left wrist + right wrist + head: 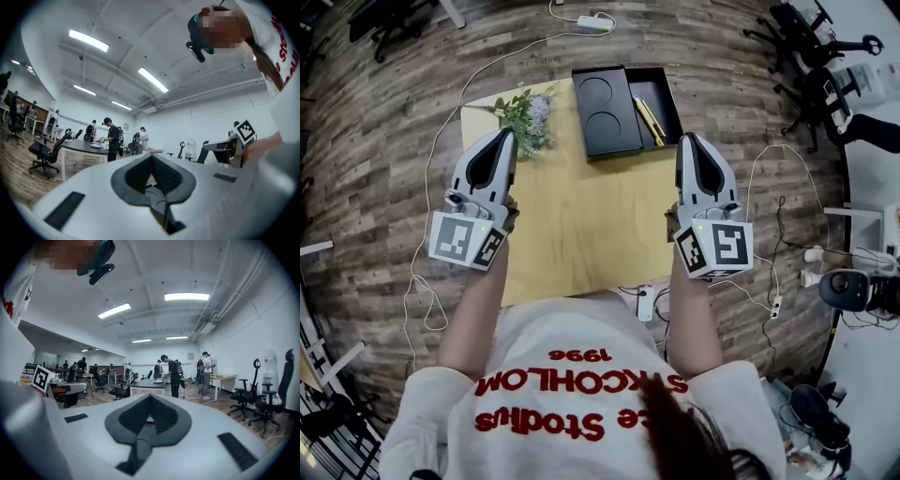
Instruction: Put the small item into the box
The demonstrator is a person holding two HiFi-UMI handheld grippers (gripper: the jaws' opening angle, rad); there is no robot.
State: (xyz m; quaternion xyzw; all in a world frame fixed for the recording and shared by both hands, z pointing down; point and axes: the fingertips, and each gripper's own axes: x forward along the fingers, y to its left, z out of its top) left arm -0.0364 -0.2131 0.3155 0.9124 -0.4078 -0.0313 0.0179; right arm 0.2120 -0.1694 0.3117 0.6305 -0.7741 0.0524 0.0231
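The left tool (506,137) is held level over the counter (581,225) at its 9 o'clock edge, and the right tool (686,141) at its 3 o'clock edge. Each has its jaws pressed together with nothing between them. The black box (666,89) sits at the counter's 12 o'clock edge. The slim yellow item (649,120) lies inside its right-hand half. A sprig of flowers (528,114) lies at 11 o'clock.

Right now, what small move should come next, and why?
Probably just lower both grippers to rest. The left gripper and right gripper are shut and empty, pointing level above the table. A yellow item already lies in the black box, so the placing looks done.
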